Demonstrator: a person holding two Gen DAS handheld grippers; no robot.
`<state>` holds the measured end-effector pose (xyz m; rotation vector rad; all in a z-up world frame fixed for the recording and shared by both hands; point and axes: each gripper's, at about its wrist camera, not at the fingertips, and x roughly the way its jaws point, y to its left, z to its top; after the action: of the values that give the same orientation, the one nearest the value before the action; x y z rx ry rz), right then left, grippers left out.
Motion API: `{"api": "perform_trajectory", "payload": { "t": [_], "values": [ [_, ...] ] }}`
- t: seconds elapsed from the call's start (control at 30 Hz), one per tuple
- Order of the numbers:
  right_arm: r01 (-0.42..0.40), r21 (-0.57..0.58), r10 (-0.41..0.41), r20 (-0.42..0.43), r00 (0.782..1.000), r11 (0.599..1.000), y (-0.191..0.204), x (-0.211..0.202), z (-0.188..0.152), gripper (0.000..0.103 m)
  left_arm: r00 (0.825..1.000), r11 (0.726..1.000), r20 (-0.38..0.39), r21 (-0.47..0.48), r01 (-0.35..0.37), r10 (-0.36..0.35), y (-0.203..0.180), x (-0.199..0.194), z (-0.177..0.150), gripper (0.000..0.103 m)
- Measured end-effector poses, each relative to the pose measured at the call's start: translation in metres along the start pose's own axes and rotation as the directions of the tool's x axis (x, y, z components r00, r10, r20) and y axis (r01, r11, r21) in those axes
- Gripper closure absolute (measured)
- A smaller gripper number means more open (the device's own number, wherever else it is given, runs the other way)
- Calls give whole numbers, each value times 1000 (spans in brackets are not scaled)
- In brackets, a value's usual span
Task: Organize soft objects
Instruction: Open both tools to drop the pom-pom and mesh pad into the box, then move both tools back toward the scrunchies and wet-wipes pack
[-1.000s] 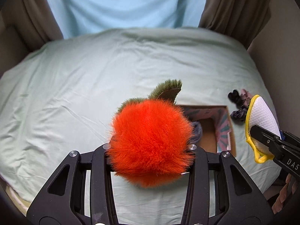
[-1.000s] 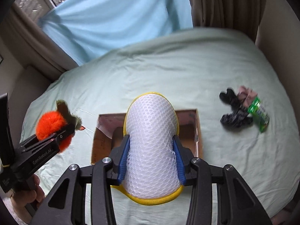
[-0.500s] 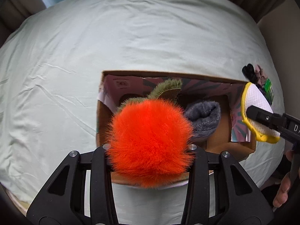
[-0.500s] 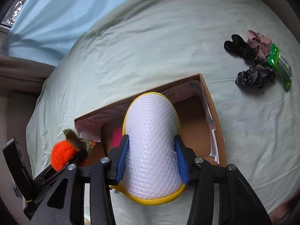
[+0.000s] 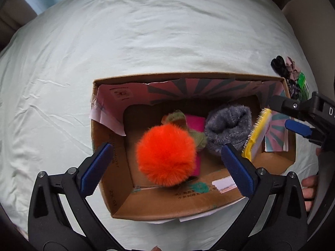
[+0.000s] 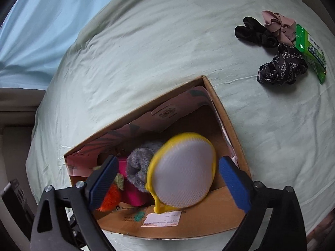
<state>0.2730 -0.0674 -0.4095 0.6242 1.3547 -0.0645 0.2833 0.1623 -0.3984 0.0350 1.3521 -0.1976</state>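
An open cardboard box point(image 5: 117, 179) sits on the bed; it also shows in the right wrist view point(image 6: 230, 125). My left gripper point(image 5: 165, 167) is open above it. The fluffy orange plush with green leaves point(image 5: 166, 156) is free of the pads, inside the box, over a pink item point(image 5: 195, 123). A grey fuzzy sock point(image 5: 228, 123) lies beside it. My right gripper point(image 6: 165, 179) is open over the box. The white mesh pouch with yellow trim point(image 6: 184, 172) is blurred between the spread fingers, loose inside the box; in the left wrist view it point(image 5: 256, 133) appears edge-on.
On the pale green sheet point(image 6: 146, 52) to the right of the box lie a black scrunchie point(image 6: 254, 33), a pink bow point(image 6: 276, 26), a patterned black cloth point(image 6: 281, 68) and a green packet point(image 6: 312, 51). A blue curtain point(image 6: 37, 21) hangs beyond the bed.
Both grippers moved over the box and opened. The orange plush and the mesh pouch left the pads and dropped into the box.
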Motion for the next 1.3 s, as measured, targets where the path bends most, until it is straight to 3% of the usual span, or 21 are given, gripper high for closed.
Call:
{"api": "perform_trajectory", "payload": {
  "t": [0.5, 0.83, 1.03, 1.17, 1.3],
  "values": [
    [-16, -103, 22, 56, 998, 995, 15, -32, -17, 8, 999, 999, 33, -31, -12, 13, 8, -33, -17, 0],
    [21, -238, 19, 162, 987, 971, 27, -98, -53, 8, 990, 998, 134, -63, -29, 38, 12, -96, -50, 0],
    [103, -341, -23, 230, 973, 934, 32, -158, -87, 8, 975, 995, 211, -93, -48, 66, 9, -149, -78, 0],
    [166, -400, -30, 325, 945, 901, 33, -203, -114, 8, 961, 993, 268, -114, -43, 73, 4, -185, -98, 0],
    [219, -428, -16, 430, 903, 877, 28, -247, -138, 7, 941, 992, 325, -110, -57, 90, -5, -220, -115, 0]
  ]
}}
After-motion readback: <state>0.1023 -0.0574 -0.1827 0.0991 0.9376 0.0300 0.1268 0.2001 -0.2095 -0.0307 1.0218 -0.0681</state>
